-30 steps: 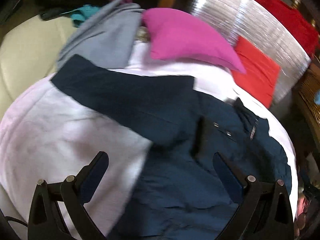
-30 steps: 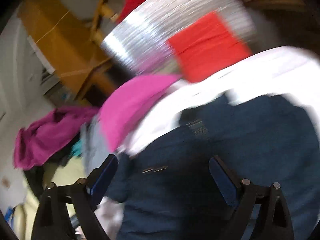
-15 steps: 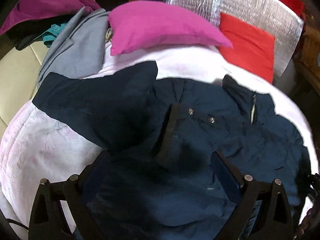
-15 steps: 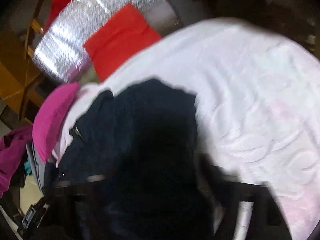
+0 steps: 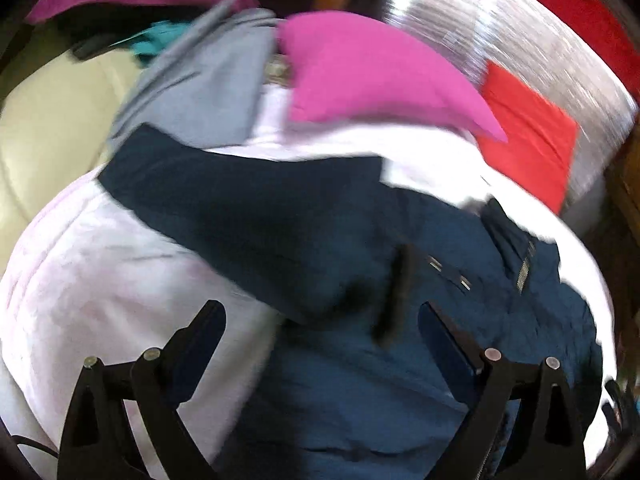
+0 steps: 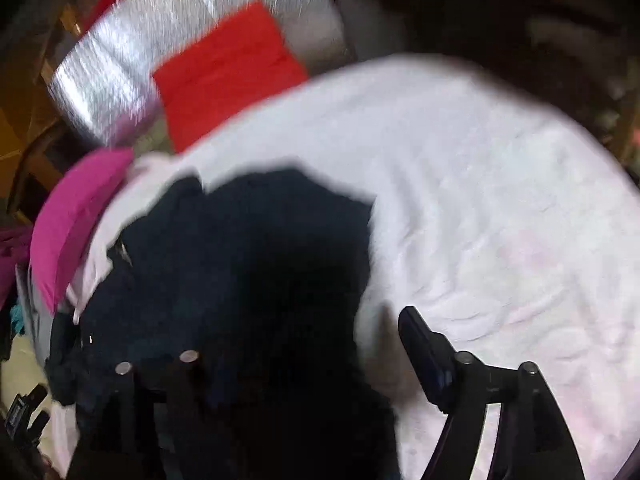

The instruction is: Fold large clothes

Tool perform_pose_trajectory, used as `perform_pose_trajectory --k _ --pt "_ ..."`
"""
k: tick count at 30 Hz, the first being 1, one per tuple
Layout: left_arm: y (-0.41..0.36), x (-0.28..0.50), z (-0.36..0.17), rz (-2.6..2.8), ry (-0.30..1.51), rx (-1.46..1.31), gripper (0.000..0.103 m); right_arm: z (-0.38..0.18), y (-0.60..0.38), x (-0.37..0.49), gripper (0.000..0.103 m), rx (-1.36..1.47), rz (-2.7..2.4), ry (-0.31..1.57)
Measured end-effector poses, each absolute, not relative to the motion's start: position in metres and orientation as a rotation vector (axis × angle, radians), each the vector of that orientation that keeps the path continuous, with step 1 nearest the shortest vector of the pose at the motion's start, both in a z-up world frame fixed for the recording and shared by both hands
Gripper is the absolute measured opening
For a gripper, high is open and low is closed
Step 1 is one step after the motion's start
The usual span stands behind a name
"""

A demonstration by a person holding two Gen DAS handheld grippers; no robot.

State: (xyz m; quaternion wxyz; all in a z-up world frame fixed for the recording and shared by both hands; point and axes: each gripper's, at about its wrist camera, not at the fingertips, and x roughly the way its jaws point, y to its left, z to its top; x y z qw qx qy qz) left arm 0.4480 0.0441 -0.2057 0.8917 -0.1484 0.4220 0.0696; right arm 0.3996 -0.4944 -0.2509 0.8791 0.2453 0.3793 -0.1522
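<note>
A dark navy jacket [image 5: 360,280] with snaps and a zipper lies spread on a white-pink quilt [image 5: 100,280]; one sleeve stretches out to the upper left. My left gripper [image 5: 322,336] is open and empty, hovering over the jacket's left side. In the right wrist view the same jacket [image 6: 248,272] looks almost black on the quilt [image 6: 500,220]. My right gripper [image 6: 296,344] is open over the jacket's right edge; its left finger is dark against the cloth, its right finger [image 6: 424,344] stands over the quilt. Both views are blurred.
A magenta pillow [image 5: 372,76], a grey garment [image 5: 200,80] and a red cushion [image 5: 528,132] against a silver foil panel [image 5: 500,32] lie beyond the jacket. A cream sofa [image 5: 48,128] is at the left. Purple and teal clothes are piled behind.
The left view has swung left, so the jacket's sleeve and the quilt show more. The right gripper has stayed over the jacket's right edge, shifting slightly. Both grippers remain open.
</note>
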Motion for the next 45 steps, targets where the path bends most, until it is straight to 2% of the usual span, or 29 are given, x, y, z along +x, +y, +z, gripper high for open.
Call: perform_pose_trajectory --k 4,7,12,16,17,19,23,24,25,26,28,31,39,45 --pt "0.107 0.451 -0.202 0.233 0.844 -0.416 0.097 -0.21 -0.474 0.364 0.078 0.444 -0.305 0.659" --pt "0.165 0.457 -0.216 0.313 0.841 -0.539 0.097 -0.194 -0.439 0.353 0.078 0.403 -0.191 0.631" --pt "0.235 0.471 -0.256 0.321 0.854 -0.786 0.097 -0.206 -0.379 0.366 0.072 0.447 0.016 0.684" --pt "0.266 0.491 -0.292 0.268 0.846 -0.982 0.094 -0.22 -0.342 0.369 0.072 0.446 0.113 0.736" --pt "0.266 0.496 -0.297 0.27 0.854 -0.992 0.091 -0.223 -0.335 0.368 0.072 0.426 0.122 0.737" --pt "0.267 0.51 -0.309 0.249 0.863 -0.996 0.065 -0.227 -0.332 0.369 0.072 0.408 0.133 0.735" --pt "0.27 0.527 -0.314 0.229 0.833 -0.973 0.056 -0.227 -0.343 0.368 0.072 0.394 0.13 0.726" --pt "0.269 0.53 -0.313 0.221 0.826 -0.963 0.047 -0.231 -0.341 0.373 0.072 0.395 0.125 0.725" --pt "0.268 0.533 -0.312 0.212 0.826 -0.95 0.031 -0.232 -0.341 0.373 0.072 0.4 0.119 0.725" --pt "0.267 0.535 -0.312 0.211 0.825 -0.944 0.026 -0.233 -0.346 0.372 0.072 0.409 0.113 0.724" --pt "0.263 0.535 -0.308 0.208 0.804 -0.938 0.014 -0.234 -0.348 0.374 0.072 0.429 0.103 0.719" --pt "0.243 0.535 -0.281 0.197 0.771 -0.828 0.009 -0.233 -0.358 0.367 0.072 0.457 0.09 0.702" --pt "0.124 0.501 -0.163 0.004 0.626 -0.514 0.008 -0.225 -0.39 0.327 0.072 0.517 0.043 0.625" --pt "-0.003 0.444 -0.106 -0.286 0.522 -0.335 0.008 -0.217 -0.422 0.285 0.072 0.549 -0.008 0.575"
